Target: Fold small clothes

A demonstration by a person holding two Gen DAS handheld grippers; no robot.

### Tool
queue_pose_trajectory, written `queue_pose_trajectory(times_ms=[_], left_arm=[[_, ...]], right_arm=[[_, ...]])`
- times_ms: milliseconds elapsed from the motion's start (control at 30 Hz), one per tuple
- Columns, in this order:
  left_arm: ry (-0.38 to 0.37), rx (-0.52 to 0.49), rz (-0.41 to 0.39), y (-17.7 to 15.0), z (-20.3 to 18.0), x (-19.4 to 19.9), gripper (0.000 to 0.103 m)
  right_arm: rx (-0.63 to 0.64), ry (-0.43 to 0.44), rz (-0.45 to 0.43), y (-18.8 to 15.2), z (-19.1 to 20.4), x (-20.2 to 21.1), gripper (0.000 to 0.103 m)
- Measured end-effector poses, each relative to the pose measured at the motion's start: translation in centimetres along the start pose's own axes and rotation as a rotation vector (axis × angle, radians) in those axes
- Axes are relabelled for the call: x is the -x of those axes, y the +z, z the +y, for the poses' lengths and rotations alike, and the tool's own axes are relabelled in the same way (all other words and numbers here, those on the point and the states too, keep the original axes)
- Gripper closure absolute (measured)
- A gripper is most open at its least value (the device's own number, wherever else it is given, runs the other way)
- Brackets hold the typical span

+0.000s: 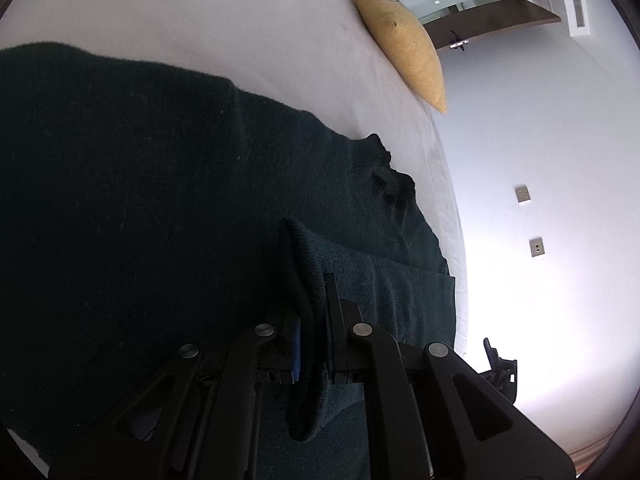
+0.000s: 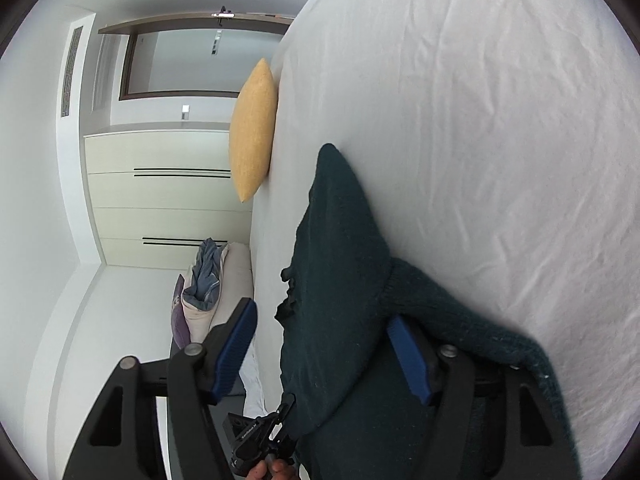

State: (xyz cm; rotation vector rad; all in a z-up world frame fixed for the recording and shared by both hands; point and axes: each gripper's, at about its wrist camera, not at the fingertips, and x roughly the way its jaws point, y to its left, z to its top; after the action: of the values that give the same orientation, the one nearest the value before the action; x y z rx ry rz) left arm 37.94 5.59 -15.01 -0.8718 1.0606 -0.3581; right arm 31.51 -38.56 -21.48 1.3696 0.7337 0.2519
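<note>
Through the left wrist view, the left hand-held gripper (image 1: 316,320) is clamping tight on a thick rolled edge of the dark green sweater (image 1: 140,200), probably a cuff or hem. The sweater is lying spread across the white bed (image 1: 240,20), its ribbed collar (image 1: 388,184) pointing toward the bed's edge, with a yellow cushion (image 1: 400,40) standing well apart near the far end. Part of the other gripper is showing at the lower right of this view.

Through the right wrist view, the right hand-held gripper (image 2: 324,352) is standing with its blue pads (image 2: 236,344) wide apart; sweater fabric (image 2: 340,260) is lying between them and a sleeve is draping over the right finger, but the pads are not pressing on anything. A heap of other clothes (image 2: 204,280) is waiting beyond the bed.

To fold well, I judge the right side should be closing on the matching edge before either hand is lifting, so both corners are travelling together. Keeping the fabric taut and laying it down edge to edge should be avoiding a bunched, crooked fold.
</note>
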Motion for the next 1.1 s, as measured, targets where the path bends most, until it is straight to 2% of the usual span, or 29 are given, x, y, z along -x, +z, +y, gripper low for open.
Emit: queue_pose_trajectory(times_ms=[67, 233, 367, 567, 667, 733, 833, 900, 967, 1000, 1100], left_arm=[[-0.006, -0.001, 0.003, 0.1, 0.1, -0.1, 0.096], [-0.007, -0.024, 0.006, 0.4, -0.5, -0.2, 0.096], [0.018, -0.071, 0.02, -0.2, -1.2, -0.1, 0.096], [0.026, -0.054, 0.001, 0.5, -1.1, 0.1, 0.095], [0.009, -0.027, -0.065, 1.7, -0.9, 1.1, 0.095], [0.012, -0.051, -0.09, 2.4, -1.8, 1.3, 0.095], [0.067, -0.118, -0.063, 2.4, -3.0, 0.3, 0.095], [0.115, -0.132, -0.034, 2.0, -2.9, -0.2, 0.095], [0.146, -0.121, -0.049, 1.7, -2.5, 0.4, 0.095], [0.16, -0.109, -0.083, 1.5, -2.3, 1.3, 0.095], [0.27, -0.09, -0.269, 0.8, -2.5, 5.4, 0.095]], right_arm=[[-0.005, 0.005, 0.009, 0.0, -0.1, 0.0, 0.035], [0.081, -0.1, 0.043, -1.0, 1.6, 1.5, 0.033], [0.166, -0.084, 0.015, -0.1, 4.1, 2.7, 0.033], [0.273, -0.155, 0.07, 2.6, 6.7, -0.5, 0.033], [0.301, -0.174, 0.115, 3.5, 7.0, -2.5, 0.033], [0.306, -0.191, 0.122, 3.8, 7.0, -3.3, 0.033], [0.313, -0.204, 0.127, 4.3, 6.9, -4.4, 0.033], [0.314, -0.215, 0.128, 4.4, 6.8, -4.9, 0.033], [0.316, -0.212, 0.134, 4.6, 6.8, -5.2, 0.033], [0.317, -0.209, 0.134, 4.8, 6.9, -5.3, 0.033], [0.321, -0.195, 0.134, 5.7, 7.1, -5.8, 0.033]])
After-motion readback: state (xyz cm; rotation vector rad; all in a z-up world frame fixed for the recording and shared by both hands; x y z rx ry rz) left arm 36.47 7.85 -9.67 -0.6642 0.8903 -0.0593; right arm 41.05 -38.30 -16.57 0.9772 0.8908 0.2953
